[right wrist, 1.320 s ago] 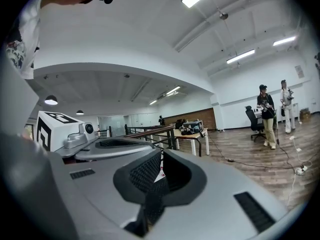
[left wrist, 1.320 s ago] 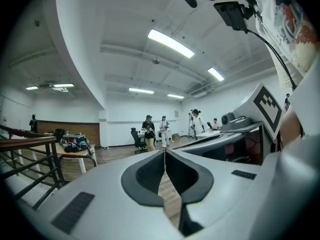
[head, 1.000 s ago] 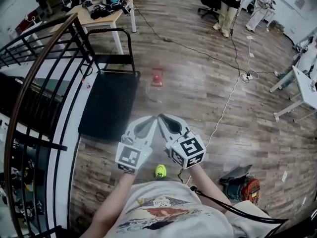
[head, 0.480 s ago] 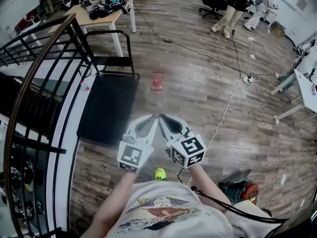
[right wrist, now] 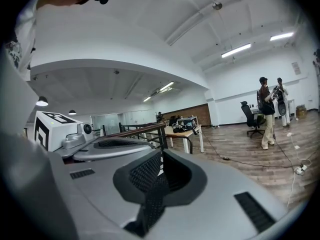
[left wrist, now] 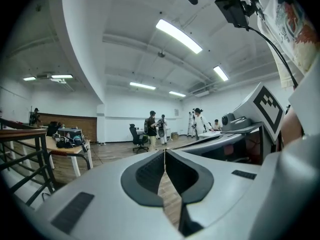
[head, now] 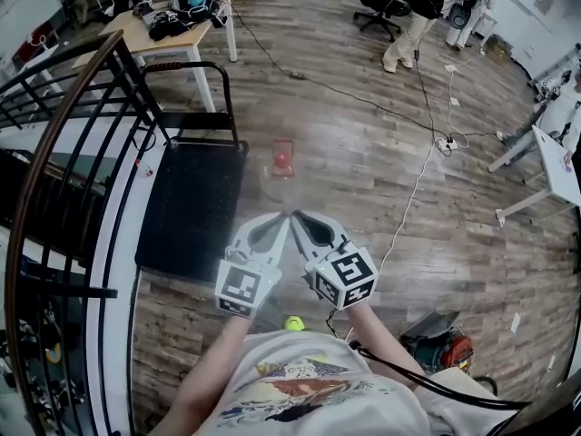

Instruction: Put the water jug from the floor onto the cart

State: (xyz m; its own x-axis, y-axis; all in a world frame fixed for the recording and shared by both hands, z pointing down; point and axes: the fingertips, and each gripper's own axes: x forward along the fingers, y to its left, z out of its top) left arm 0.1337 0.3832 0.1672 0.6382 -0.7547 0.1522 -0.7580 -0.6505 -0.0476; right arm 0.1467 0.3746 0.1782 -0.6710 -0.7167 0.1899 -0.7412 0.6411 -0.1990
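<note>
The water jug [head: 282, 169] is clear with a red cap and stands on the wooden floor, just right of the cart. The cart [head: 189, 205] is a low black platform with a black tube handle [head: 186, 67] at its far end. My left gripper [head: 281, 217] and right gripper [head: 297, 215] are held side by side in front of the person's chest, tips nearly touching, short of the jug. Both are shut with nothing between the jaws. In the left gripper view the left gripper [left wrist: 164, 152] shows its pads meeting; the right gripper [right wrist: 160, 155] does the same in its own view.
A black stair railing [head: 54, 153] runs along the left. A table [head: 163, 34] with bags stands beyond the cart. Cables [head: 413, 184] cross the floor to the right. People [head: 408, 16] stand far off by an office chair. An orange-black bag [head: 443, 341] lies near the person's feet.
The person has stepped forward with both grippers held together. The jug and cart now lie closer below them. Both grippers stay shut.
</note>
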